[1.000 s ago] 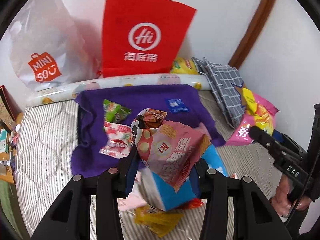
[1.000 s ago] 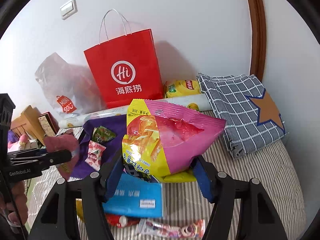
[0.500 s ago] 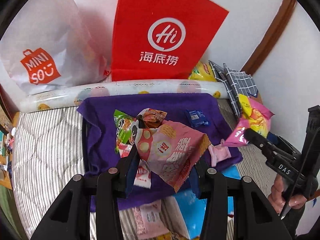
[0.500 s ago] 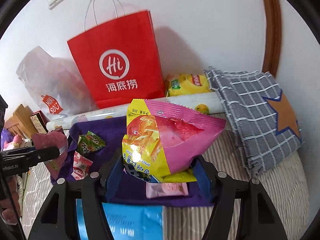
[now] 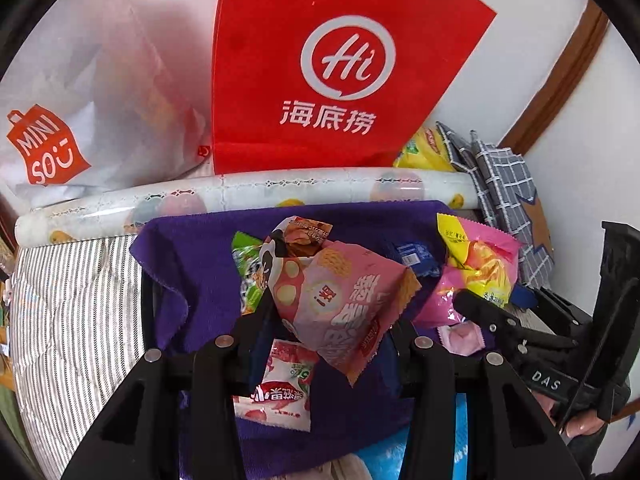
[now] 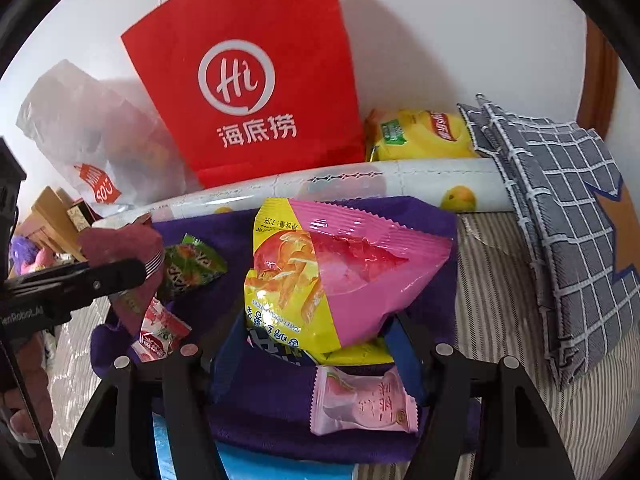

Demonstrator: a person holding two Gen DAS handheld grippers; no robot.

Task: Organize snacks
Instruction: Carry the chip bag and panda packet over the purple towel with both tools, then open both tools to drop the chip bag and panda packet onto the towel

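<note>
Each hand-held gripper pinches a snack above the purple cloth (image 5: 208, 264): left hand-held gripper (image 5: 328, 320) the pink cracker bag (image 5: 340, 292), right hand-held gripper (image 6: 316, 332) the pink-yellow chip bag (image 6: 336, 276).

**Readable text in both wrist views**

We read "Hi" in a white ring, with 海底捞 under it, on the red paper bag (image 5: 340, 72). "MINISO" in white on an orange bag logo sits on the white plastic bag (image 5: 80, 100). "DAS" is printed on the right gripper (image 5: 496, 312) body; the left gripper (image 6: 140, 272) body shows "enRobot.AI", start cut off. The pink-yellow chip bag (image 6: 332, 276) reads "20", "SWEET POTATO STICKS". Other packet print we can't read.
</note>
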